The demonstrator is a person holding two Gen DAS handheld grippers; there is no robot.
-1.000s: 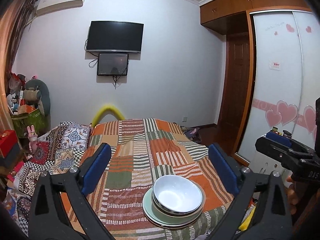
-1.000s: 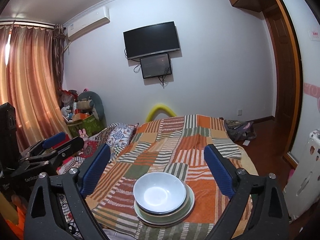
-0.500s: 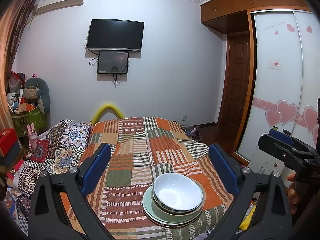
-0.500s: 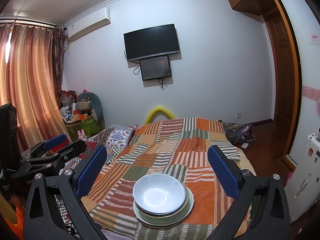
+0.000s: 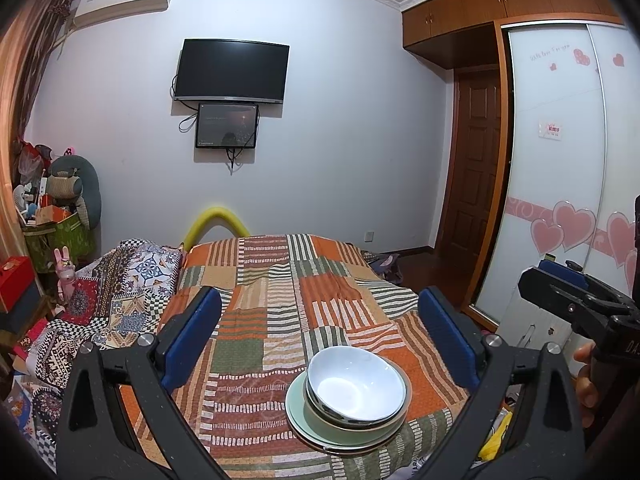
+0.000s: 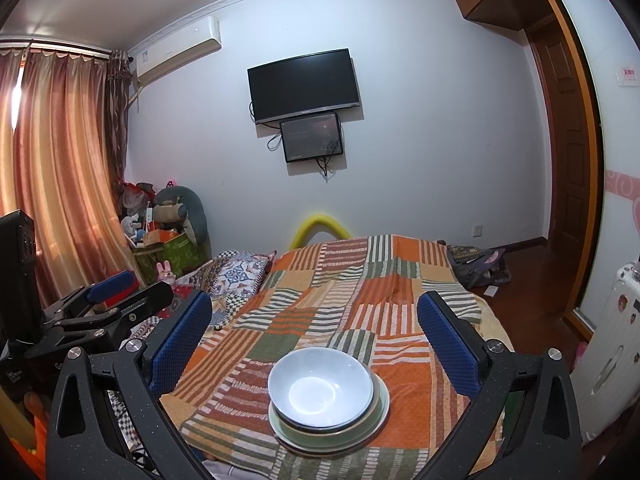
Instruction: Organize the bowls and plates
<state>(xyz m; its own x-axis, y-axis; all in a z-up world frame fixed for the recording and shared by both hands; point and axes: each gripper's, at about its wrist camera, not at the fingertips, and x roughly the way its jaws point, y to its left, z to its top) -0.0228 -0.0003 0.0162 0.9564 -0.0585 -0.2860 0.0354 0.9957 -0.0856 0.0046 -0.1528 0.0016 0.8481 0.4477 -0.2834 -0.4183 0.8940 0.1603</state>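
Note:
A white bowl (image 5: pixel 355 385) sits nested in a stack of bowls on a pale green plate (image 5: pixel 304 420) near the front edge of the striped patchwork cover. The same white bowl (image 6: pixel 320 387) and the green plate (image 6: pixel 360 436) show in the right wrist view. My left gripper (image 5: pixel 320 332) is open and empty, held above and behind the stack. My right gripper (image 6: pixel 314 330) is open and empty, also above and behind the stack. Each gripper shows at the side of the other's view: the right one (image 5: pixel 568 300), the left one (image 6: pixel 116 300).
The patchwork cover (image 5: pixel 280 280) spreads over a raised surface with a second patterned cloth (image 5: pixel 120 292) on its left. A wardrobe with heart stickers (image 5: pixel 560 200) stands right, a door (image 5: pixel 472 160) beyond. Boxes and toys (image 5: pixel 52 224) crowd the left corner. A bag (image 6: pixel 480 264) lies on the floor.
Both grippers have risen and tilted slightly, so the stack sits a little lower in each view. The dishes have not moved. Both grippers stay open.

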